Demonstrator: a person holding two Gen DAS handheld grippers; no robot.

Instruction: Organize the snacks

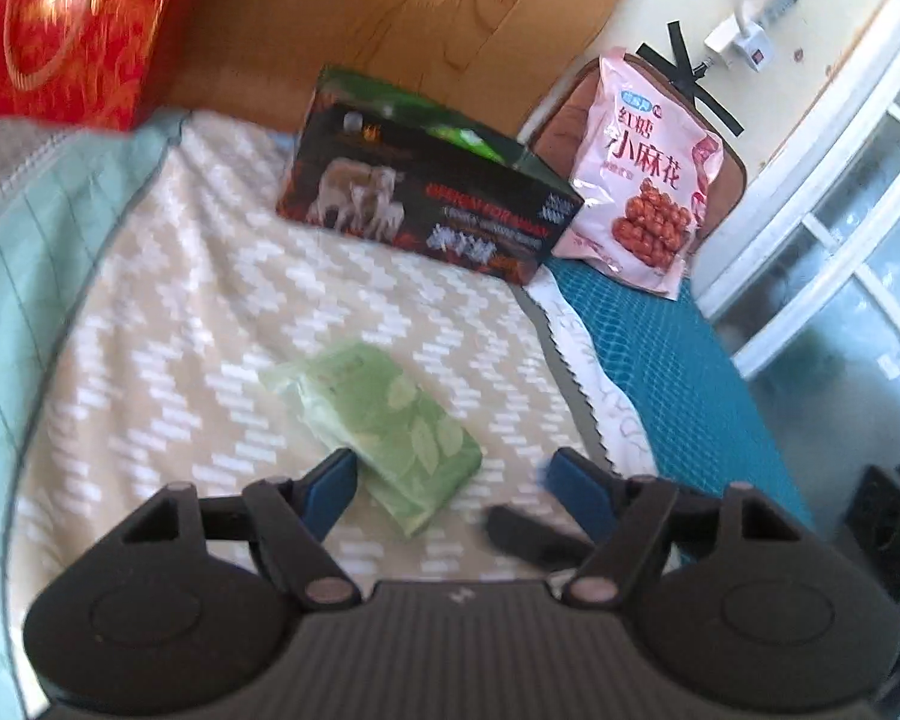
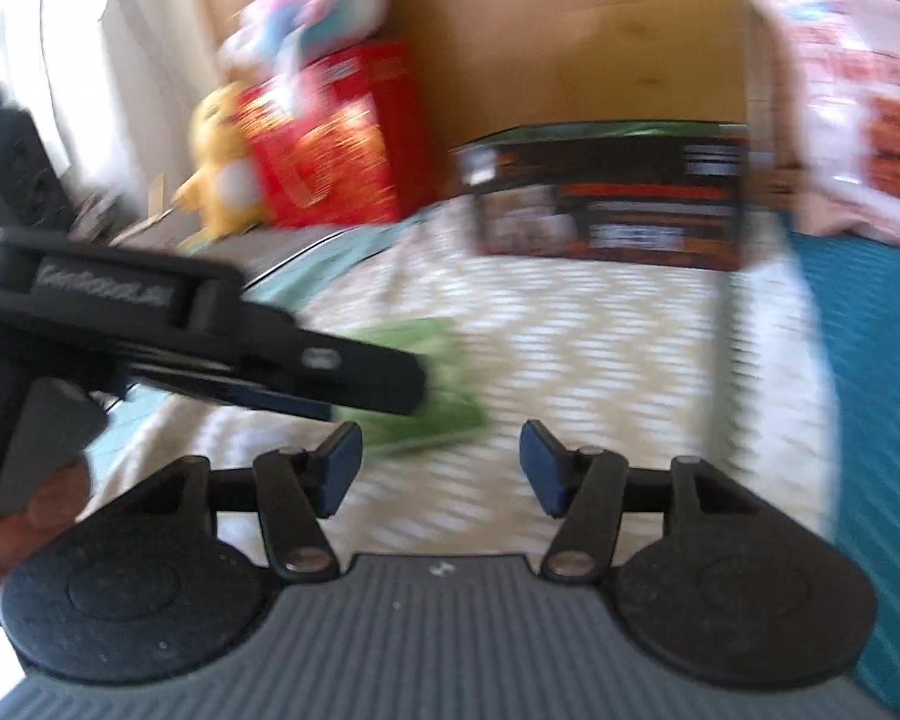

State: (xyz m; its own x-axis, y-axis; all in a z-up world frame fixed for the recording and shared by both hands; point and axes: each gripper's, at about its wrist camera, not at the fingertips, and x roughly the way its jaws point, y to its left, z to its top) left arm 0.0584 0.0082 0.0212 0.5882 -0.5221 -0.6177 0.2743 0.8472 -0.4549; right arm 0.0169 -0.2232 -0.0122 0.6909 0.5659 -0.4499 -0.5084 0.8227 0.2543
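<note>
A green leaf-print packet (image 1: 384, 426) lies on the beige zigzag blanket (image 1: 168, 324). My left gripper (image 1: 456, 480) is open just above its near end, empty; its left finger is beside the packet's edge. A black box with sheep picture (image 1: 426, 204) stands at the back, and a pink snack bag (image 1: 648, 174) leans to its right. In the blurred right wrist view, my right gripper (image 2: 438, 462) is open and empty over the blanket. The left gripper's body (image 2: 210, 342) reaches in from the left over the green packet (image 2: 444, 414). The black box (image 2: 612, 198) and pink bag (image 2: 858, 102) show behind.
A red gift box (image 1: 72, 30) stands at the back left, also in the right wrist view (image 2: 336, 138), with a yellow plush toy (image 2: 222, 162) beside it. A wooden headboard (image 1: 390, 6) is behind. A teal mat (image 1: 678, 360) lies right of the blanket, by a window frame (image 1: 822, 210).
</note>
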